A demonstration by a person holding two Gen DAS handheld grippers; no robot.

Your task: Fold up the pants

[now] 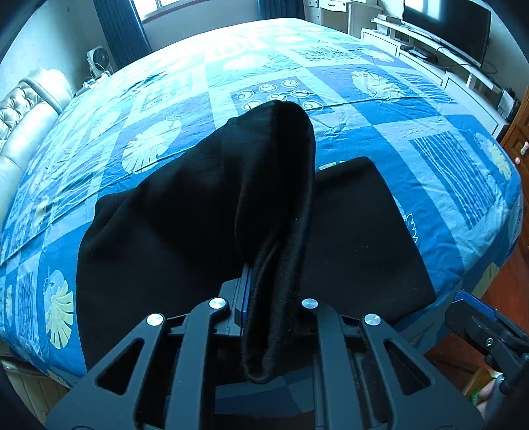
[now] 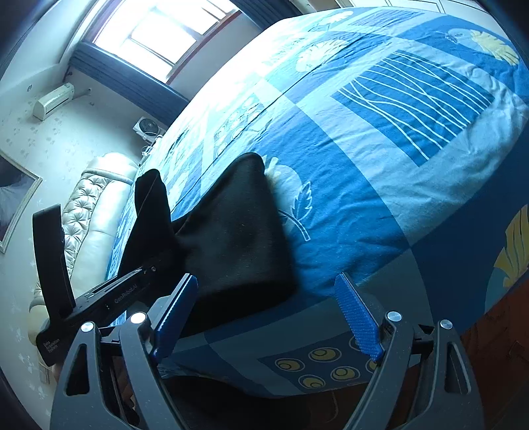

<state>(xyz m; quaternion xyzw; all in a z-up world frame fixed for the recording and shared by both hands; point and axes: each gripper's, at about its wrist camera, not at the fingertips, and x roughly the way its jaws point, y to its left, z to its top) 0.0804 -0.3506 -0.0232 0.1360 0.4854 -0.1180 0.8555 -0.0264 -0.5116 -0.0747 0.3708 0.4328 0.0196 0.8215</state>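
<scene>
Black pants (image 1: 198, 215) lie in a folded heap near the front edge of a bed with a blue patterned cover (image 1: 396, 125). My left gripper (image 1: 264, 297) is shut on a bunched fold of the pants, which rises from its jaws and drapes forward over the heap. In the right wrist view the pants (image 2: 231, 238) lie just left of centre, with the left gripper (image 2: 155, 261) gripping them from the left. My right gripper (image 2: 266, 281) stands open above the bed's edge, its blue pads (image 2: 357, 317) empty, the left pad close beside the pants.
A padded cream headboard (image 1: 29, 115) runs along the bed's left side. A dark TV (image 1: 446, 26) on a white cabinet (image 1: 429, 63) stands beyond the right side, and a fan (image 1: 99, 59) sits by the window. Wooden floor (image 1: 509, 281) shows to the right.
</scene>
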